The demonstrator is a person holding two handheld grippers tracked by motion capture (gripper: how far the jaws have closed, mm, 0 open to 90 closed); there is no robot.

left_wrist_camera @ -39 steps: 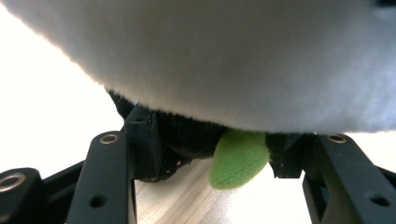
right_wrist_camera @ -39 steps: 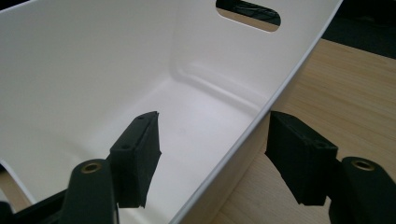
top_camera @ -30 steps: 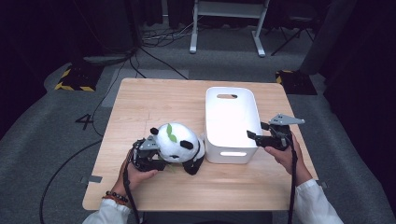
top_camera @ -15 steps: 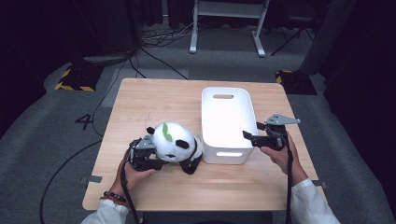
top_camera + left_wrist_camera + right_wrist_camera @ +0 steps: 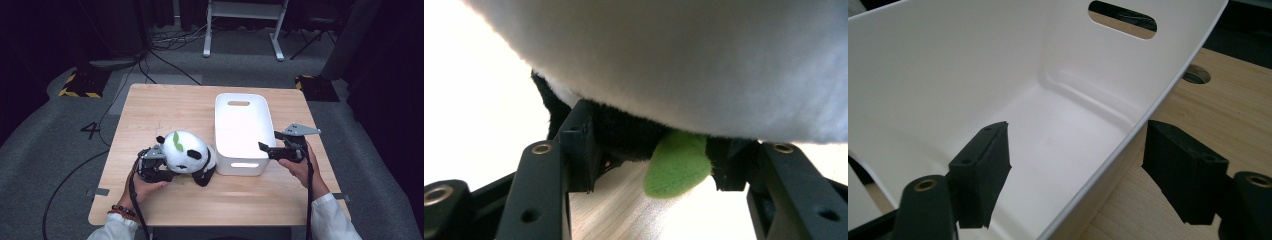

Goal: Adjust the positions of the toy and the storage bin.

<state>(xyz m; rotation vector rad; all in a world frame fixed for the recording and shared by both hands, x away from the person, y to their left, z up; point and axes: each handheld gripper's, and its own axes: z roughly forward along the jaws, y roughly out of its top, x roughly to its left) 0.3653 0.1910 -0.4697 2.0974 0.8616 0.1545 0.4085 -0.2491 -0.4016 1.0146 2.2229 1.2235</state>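
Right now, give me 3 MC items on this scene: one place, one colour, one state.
1. Where is the panda relative to the bin?
A. inside it
B. on the table, at its left
C. behind it

2. What colour is the leaf on the panda's head?
A. green
B. red
C. yellow

3. How does the right gripper stand?
A. shut on the panda
B. shut, clear of the bin
C. open, jaws astride the bin's wall

Answers:
1 B, the high view shows the toy on the wood beside the bin's left wall.
2 A, the patch is green there.
3 C, the right gripper view shows one jaw inside the bin, one outside, apart.
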